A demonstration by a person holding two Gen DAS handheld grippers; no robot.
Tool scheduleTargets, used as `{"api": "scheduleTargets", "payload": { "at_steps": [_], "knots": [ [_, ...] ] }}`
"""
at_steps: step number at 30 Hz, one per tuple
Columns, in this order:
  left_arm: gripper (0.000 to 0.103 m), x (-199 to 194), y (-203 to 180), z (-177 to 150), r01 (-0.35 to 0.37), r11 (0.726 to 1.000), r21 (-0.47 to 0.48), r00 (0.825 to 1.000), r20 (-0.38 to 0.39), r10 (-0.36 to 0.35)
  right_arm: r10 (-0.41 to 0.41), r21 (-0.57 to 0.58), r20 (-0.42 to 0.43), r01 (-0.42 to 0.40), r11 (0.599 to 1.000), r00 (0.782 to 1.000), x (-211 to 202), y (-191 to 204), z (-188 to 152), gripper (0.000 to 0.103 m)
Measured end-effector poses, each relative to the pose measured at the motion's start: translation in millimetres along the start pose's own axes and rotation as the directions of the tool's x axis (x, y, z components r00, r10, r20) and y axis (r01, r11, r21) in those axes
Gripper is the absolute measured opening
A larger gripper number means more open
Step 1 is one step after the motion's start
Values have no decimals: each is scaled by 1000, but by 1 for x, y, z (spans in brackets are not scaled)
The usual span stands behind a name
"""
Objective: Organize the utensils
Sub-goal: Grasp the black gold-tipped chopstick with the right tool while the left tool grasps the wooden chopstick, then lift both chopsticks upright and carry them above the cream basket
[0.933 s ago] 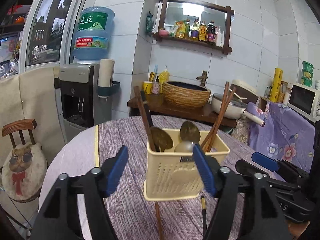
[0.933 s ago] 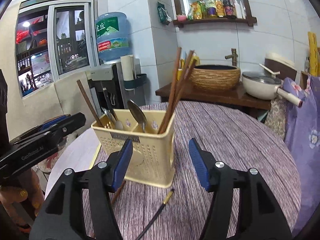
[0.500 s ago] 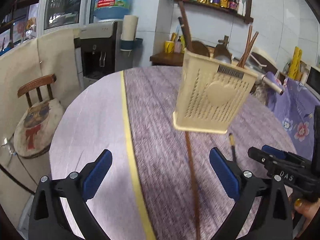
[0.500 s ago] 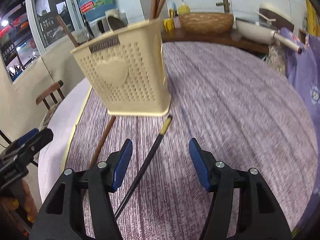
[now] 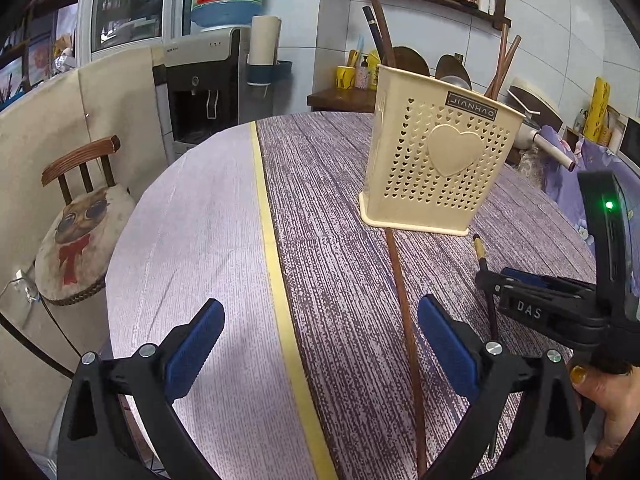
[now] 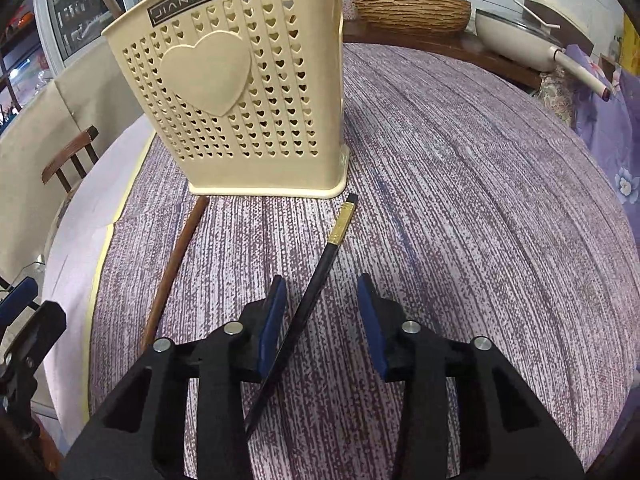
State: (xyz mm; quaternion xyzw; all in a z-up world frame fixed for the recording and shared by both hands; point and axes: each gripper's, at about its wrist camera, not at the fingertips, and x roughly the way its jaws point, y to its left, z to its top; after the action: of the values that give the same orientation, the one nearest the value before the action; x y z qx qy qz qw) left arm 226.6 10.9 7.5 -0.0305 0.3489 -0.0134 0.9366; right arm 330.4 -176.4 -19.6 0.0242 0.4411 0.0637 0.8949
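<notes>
A cream perforated utensil holder [image 5: 438, 168] [image 6: 244, 92] stands on the round table with chopsticks and spoons in it. A brown chopstick [image 5: 402, 312] [image 6: 176, 268] and a black chopstick with a gold band [image 5: 486, 280] [image 6: 316, 284] lie on the table in front of it. My right gripper [image 6: 322, 320] is open, low over the table, its jaws either side of the black chopstick. It also shows in the left wrist view [image 5: 532, 292]. My left gripper [image 5: 320, 344] is open and empty, just left of the brown chopstick.
The table [image 5: 340, 240] has a purple cloth and a bare pale strip on the left. A chair with a cushion [image 5: 76, 220] stands left of it. A water dispenser [image 5: 208, 80], a sideboard with a woven basin [image 6: 412, 10] and a pan [image 6: 516, 40] are behind.
Both grippers have dropped from the holder's rim down towards the table. The right gripper has come down around the black chopstick. The left has moved near the brown chopstick.
</notes>
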Motion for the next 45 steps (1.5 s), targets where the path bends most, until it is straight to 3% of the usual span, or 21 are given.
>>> {"api": "scheduleTargets", "payload": {
  "at_steps": [7, 10, 15, 23, 27, 32, 34, 45],
  "knots": [
    [96, 4, -2, -1, 6, 1000, 10, 1000, -11, -6, -44, -39, 0, 44, 998, 999, 14, 10, 14, 24],
    [96, 5, -4, -1, 11, 1000, 17, 1000, -18, -11, -32, -44, -5, 32, 999, 999, 16, 10, 19, 16],
    [94, 11, -9, 1, 27, 999, 35, 999, -39, -26, 20, -44, -15, -21, 999, 1000, 12, 5, 18, 12],
    [78, 30, -29, 9, 99, 991, 86, 990, -106, -89, 81, -40, -33, -82, 996, 996, -5, -13, 1, 9],
    [63, 48, -45, 14, 128, 986, 111, 982, -153, -110, 90, -39, -34, -92, 995, 995, -11, -20, -9, 9],
    [50, 65, -58, 19, 120, 985, 122, 979, -178, -97, 101, -26, -35, -102, 994, 994, -13, -24, -12, 9],
    [39, 72, -57, 19, 115, 988, 105, 977, -192, -94, 97, -30, -34, -98, 995, 995, -13, -23, -12, 9],
    [17, 81, -63, 26, 66, 991, 114, 981, -187, -44, 76, -42, -26, -77, 996, 997, -11, -16, -12, 9]
  ]
}}
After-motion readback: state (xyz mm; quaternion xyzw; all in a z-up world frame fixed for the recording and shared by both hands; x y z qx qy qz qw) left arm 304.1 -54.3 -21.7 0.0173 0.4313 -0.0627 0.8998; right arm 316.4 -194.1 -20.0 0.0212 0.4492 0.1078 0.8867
